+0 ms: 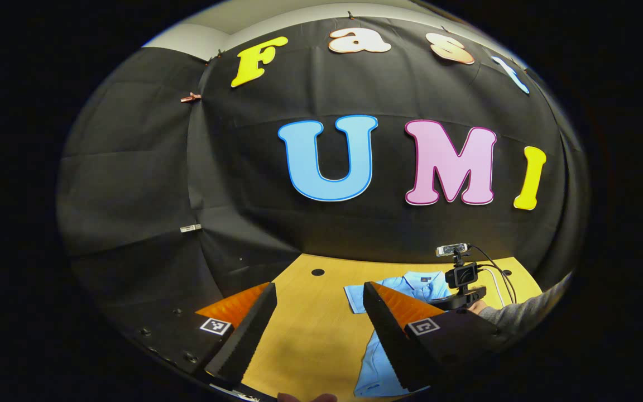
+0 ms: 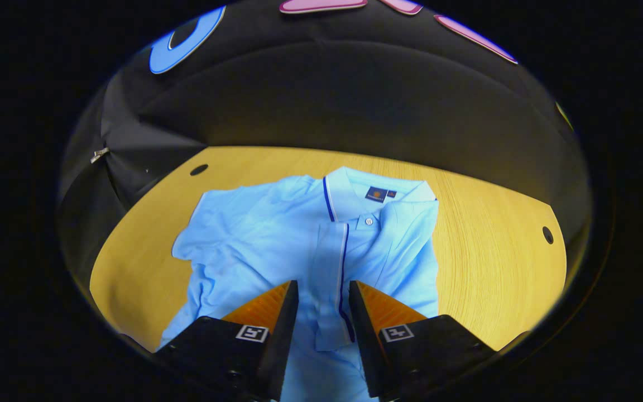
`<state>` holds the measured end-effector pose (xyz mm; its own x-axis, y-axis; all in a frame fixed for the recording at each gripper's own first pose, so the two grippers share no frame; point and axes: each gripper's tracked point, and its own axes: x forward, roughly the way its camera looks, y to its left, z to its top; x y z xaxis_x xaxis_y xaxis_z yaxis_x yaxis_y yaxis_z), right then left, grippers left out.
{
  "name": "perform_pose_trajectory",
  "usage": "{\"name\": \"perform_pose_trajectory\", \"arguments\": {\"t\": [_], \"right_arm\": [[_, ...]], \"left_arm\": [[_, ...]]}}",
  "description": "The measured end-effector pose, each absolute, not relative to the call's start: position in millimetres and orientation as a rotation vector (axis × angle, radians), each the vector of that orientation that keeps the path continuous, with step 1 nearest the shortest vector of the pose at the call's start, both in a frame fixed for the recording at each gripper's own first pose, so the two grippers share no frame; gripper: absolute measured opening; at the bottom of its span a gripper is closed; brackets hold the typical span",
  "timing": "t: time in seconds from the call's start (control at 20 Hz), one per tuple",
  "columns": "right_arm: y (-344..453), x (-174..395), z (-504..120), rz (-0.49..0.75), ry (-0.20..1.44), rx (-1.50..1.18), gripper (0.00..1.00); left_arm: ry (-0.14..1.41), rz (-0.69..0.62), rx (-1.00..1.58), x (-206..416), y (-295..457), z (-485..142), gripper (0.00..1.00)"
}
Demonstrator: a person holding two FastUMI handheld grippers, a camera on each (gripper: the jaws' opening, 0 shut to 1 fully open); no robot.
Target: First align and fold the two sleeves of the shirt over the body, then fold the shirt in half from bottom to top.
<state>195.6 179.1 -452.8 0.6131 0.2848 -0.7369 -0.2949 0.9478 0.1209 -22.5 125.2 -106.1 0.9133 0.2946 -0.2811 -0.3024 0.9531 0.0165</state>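
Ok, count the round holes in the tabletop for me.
2 in the right gripper view: one hole at the table's far left corner, the other hole near its right edge. The shirt may hide more.

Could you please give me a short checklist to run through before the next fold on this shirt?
1. Shirt lies on the table: ok.
2. Right sleeve folded over the body: ok.
3. Left sleeve folded over: not ok, it spreads outward.
4. Right gripper above the placket, jaws narrowly apart: ok.
5. Left gripper open and free: ok.
6. Cloth caught in the right jaws: cannot tell.
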Motion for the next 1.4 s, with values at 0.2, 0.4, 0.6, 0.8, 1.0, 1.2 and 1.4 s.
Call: {"name": "perform_pose_trajectory", "arguments": {"t": [0.2,0.4,0.6,0.8,1.0,1.2,1.4], "right_arm": [[176.0,197.8,-411.4,0.350,0.712,-0.004,0.74],[165.8,185.8,-346.4,0.353,0.559,0.024,0.88],[147.7,159.3,-274.9,0.343,0.415,0.024,0.91],[124.2,127.9,-217.0,0.323,0.338,0.089,0.91],[94.1,90.6,-185.0,0.299,0.318,0.114,0.91],[65.7,54.4,-165.3,0.254,0.317,0.111,0.91],[44.8,23.8,-149.0,0.206,0.315,0.118,0.91]], "left_arm": [[0.293,0.258,-0.013,11.7,122.7,-121.0,0.99],[0.313,0.188,-0.023,55.5,113.7,-144.6,0.99],[0.386,0.138,-0.052,109.9,107.7,-187.9,0.99],[0.498,0.109,-0.101,163.5,100.2,-243.7,0.99],[0.629,0.109,-0.146,205.2,99.9,-305.2,0.99],[0.773,0.146,-0.161,237.0,109.8,-368.1,0.99],[0.910,0.159,-0.092,252.7,121.0,-421.4,0.99]]}}
